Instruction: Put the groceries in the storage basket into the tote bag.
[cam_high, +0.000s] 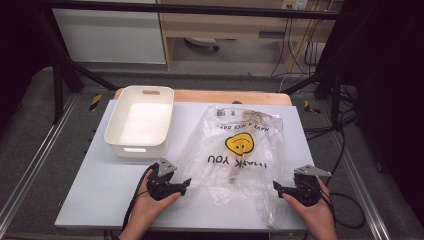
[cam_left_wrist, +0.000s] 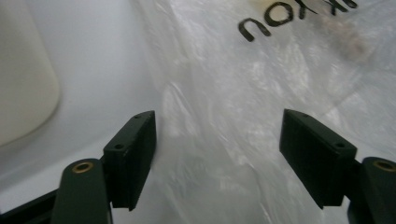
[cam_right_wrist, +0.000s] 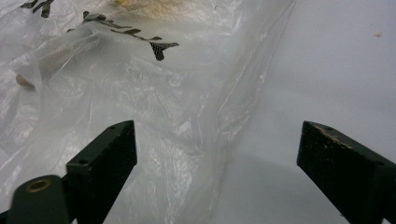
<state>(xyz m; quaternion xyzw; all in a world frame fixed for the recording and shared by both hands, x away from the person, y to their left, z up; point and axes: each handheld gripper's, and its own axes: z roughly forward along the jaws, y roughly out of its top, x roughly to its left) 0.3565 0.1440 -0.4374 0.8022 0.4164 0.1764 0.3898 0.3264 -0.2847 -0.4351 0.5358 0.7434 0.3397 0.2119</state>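
A clear plastic bag printed with a yellow smiley and "THANK YOU" lies flat on the white table, with something brownish inside it. My left gripper sits at the bag's near left edge, jaws open. In the left gripper view the left gripper spreads wide over crinkled bag film, and the pads are off it. At the bag's near right corner my right gripper is open too. In the right gripper view the right gripper straddles the bag's edge without pressing on it.
A white plastic bin stands at the back left of the table, close to the bag's left side. Cables trail off the table's right side. A black frame and metal rails border the table.
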